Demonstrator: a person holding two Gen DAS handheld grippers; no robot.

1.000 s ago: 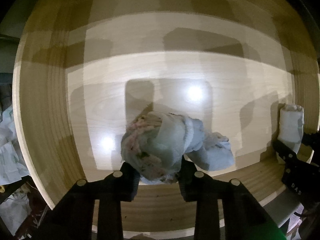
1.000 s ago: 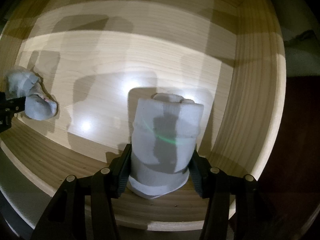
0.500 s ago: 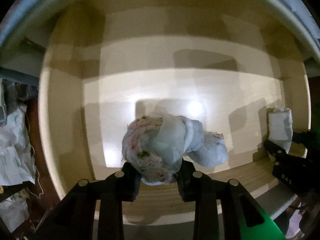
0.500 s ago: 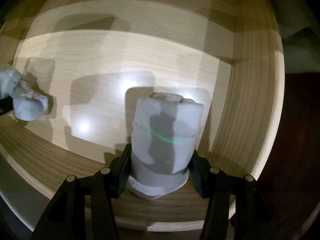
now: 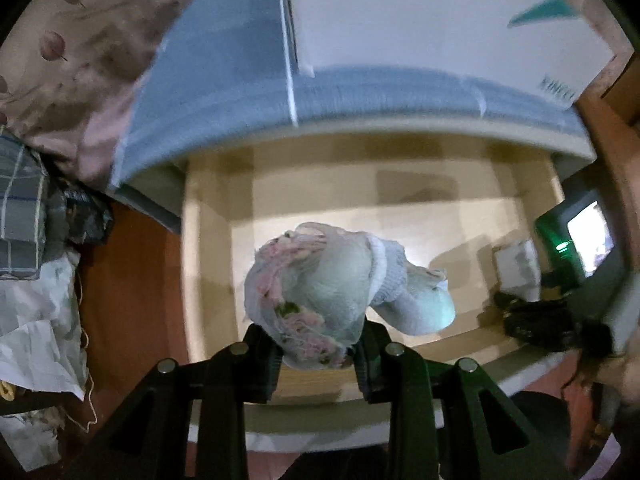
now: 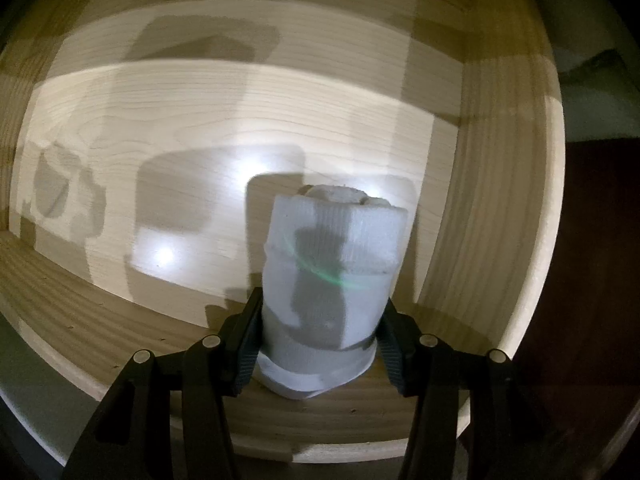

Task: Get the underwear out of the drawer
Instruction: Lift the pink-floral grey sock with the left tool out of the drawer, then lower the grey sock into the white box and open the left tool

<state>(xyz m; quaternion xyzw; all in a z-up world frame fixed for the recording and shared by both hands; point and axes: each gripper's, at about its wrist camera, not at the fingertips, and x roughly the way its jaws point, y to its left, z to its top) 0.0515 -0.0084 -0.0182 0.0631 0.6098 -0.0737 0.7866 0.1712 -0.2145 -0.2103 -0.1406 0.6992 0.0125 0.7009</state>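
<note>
Now lifted clear of the drawer: pink-flecked underwear bundle clamped in left gripper, higher than a second ago, one piece nearly out. At three o'clock, low inside, white rolled underwear pinched by right gripper, unmoved, awaiting lift.

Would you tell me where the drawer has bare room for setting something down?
The wooden drawer floor is bare across its left and middle, from the back wall forward. The only crowded spot is the front right corner, where the right gripper clamps a white roll.
</note>
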